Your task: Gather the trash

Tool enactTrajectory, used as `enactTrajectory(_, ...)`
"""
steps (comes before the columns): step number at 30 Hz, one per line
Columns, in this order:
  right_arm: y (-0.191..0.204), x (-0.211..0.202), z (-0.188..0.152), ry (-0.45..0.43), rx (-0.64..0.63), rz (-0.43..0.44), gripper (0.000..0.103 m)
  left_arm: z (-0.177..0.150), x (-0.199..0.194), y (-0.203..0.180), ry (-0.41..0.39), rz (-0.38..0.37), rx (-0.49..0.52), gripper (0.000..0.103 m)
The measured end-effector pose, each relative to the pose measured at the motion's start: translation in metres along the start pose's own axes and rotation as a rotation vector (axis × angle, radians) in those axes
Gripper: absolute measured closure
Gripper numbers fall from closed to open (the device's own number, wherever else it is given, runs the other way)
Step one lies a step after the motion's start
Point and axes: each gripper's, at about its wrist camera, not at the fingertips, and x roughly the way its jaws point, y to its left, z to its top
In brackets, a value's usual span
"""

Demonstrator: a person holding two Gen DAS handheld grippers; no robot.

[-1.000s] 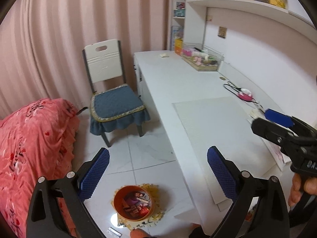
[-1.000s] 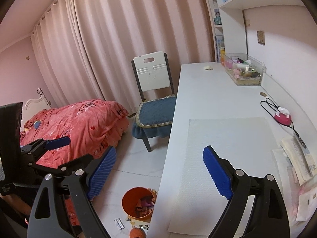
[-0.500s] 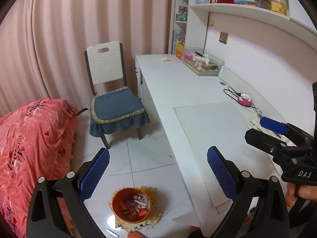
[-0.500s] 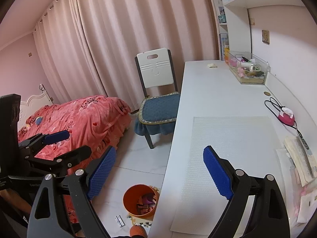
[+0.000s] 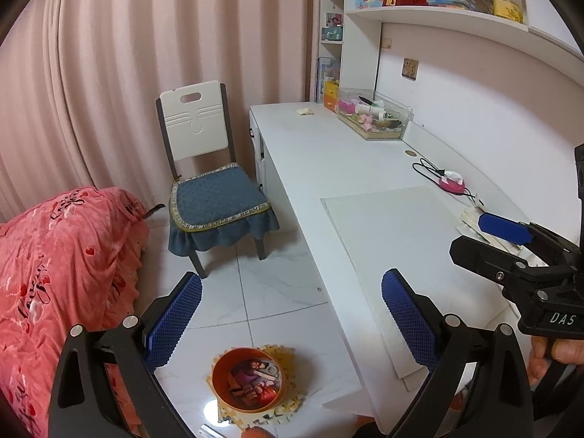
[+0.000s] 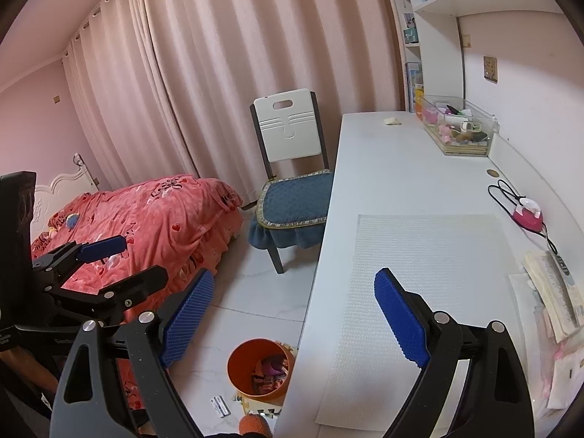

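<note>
**Both claws empty above one orange bin**

The left gripper (image 5: 290, 323) hangs over the floor with its two blue pads spread wide, holding nothing. The right gripper (image 6: 294, 319) is likewise spread apart and empty, one pad over the floor, the other over the desk (image 6: 394, 182).

One orange trash bin (image 5: 248, 377) stands on the floor tiles — near the desk's front edge, on a yellowish foam mat (image 5: 281, 407) — and holds mixed wrappers in pink, purple and red. One small silver wrapper (image 6: 220, 406) lies on the floor just left of the bin.

On the desk: one white mat (image 6: 430, 255), one clear organiser box (image 6: 458, 126) far right, one pink device (image 6: 527, 215) with a black cord, one small crumpled scrap (image 6: 392, 121) at the far end. One chair (image 5: 204, 168) with a blue cushion stands left of the desk; one red bedspread (image 6: 153, 215) lies further left.
</note>
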Motion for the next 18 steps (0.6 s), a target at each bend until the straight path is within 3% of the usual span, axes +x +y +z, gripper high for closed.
enactTrajectory(18, 0.0014, 0.0014, -0.0004, 0.004, -0.004, 0.003, 0.015, 0.0011, -0.0060, 0.0045, -0.017, -0.006, 0.017, 0.006)
